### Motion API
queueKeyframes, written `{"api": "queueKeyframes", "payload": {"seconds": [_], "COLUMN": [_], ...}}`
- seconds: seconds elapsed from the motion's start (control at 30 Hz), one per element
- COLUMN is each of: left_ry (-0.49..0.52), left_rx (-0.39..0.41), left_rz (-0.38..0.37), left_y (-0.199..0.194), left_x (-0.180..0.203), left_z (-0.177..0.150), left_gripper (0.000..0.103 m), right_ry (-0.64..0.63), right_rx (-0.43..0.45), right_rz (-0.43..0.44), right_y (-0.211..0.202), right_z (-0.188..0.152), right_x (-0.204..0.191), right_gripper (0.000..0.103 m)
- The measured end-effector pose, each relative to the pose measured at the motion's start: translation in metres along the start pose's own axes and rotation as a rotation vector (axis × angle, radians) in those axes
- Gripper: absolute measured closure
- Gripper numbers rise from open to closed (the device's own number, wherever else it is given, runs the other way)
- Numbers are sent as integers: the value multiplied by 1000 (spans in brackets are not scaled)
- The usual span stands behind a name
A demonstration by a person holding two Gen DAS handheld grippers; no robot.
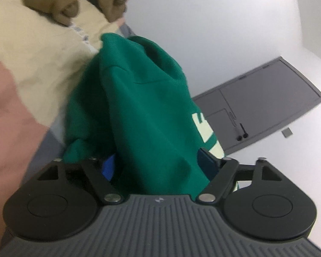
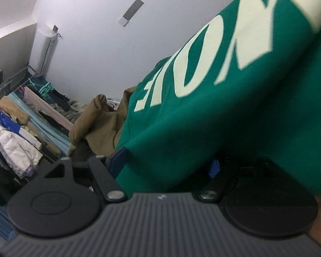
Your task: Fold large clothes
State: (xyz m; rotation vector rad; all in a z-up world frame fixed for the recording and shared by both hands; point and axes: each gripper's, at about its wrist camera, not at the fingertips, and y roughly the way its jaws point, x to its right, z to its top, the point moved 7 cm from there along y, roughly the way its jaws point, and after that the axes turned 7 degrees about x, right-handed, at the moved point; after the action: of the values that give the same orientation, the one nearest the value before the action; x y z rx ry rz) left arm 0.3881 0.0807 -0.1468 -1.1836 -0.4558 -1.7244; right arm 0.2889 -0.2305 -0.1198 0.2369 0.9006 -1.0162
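Left wrist view: the green sweatshirt [image 1: 143,98] fills the centre of the frame and drops down between the two fingers of the left gripper [image 1: 160,165]. The jaws stand wide with the cloth bunched in the gap; whether the pads press on it cannot be told.

Right wrist view: the sweatshirt, pale lettering showing, covers the right half of the frame, draped over the right gripper [image 2: 164,162]. Its jaws stand wide; grip cannot be told. A tan garment [image 2: 100,126] lies centre left.
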Motion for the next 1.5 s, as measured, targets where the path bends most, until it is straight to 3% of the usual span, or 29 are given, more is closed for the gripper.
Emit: {"api": "queueKeyframes", "payload": {"seconds": [0.03,0.07,0.1,0.13,0.2,0.27,0.3,0.5,0.73,0.87,1.07,1.17,1.23,1.3,1.37,1.43,1.47,1.5], "left_ry": [11,18,20,28,59,66,61,114,176,191,195,149,102,43,-13,-83,-126,-164], "left_rx": [-4,-12,-24,-34,-32,-15,-12,-4,-50,-82,-142,-169,-187,-197,-185,-185,-183,-180], "left_rz": [1,5,9,2,-26,-85,-118,-289,-410,-424,-313,-271,-254,-238,-215,-196,-181,-158], "left_y": [5,8,9,12,12,7,4,-36,-106,-129,-117,-108,-100,-97,-92,-90,-88,-85], "left_x": [0,0,0,1,5,15,22,73,114,128,107,93,83,74,60,49,40,30], "left_z": [0,-2,-4,-6,-7,-6,-5,-11,-51,-77,-104,-105,-105,-103,-97,-94,-92,-91], "left_gripper": [38,54,69,74,87,92,93,95,95,95,95,93,80,35,31,30,28,27], "right_ry": [-3,-5,-10,-16,-26,-38,-52,-156,-221,-221,-137,-82,-29,15,36,54,66,85], "right_rx": [11,22,33,43,58,76,89,183,254,290,289,257,239,227,218,208,204,198], "right_rz": [-3,-9,-16,-27,-50,-55,-50,9,60,97,26,-52,-77,-93,-104,-126,-136,-139], "right_y": [3,8,11,14,14,10,5,-39,-113,-147,-169,-170,-169,-168,-166,-164,-163,-160], "right_z": [0,3,2,5,13,19,25,47,51,52,42,33,29,26,25,23,21,20], "right_x": [0,2,3,6,13,15,15,-16,-46,-60,-46,-26,-15,-7,-1,3,6,10], "right_gripper": [27,29,38,44,70,88,90,93,94,94,95,95,92,92,88,68,46,38]}}
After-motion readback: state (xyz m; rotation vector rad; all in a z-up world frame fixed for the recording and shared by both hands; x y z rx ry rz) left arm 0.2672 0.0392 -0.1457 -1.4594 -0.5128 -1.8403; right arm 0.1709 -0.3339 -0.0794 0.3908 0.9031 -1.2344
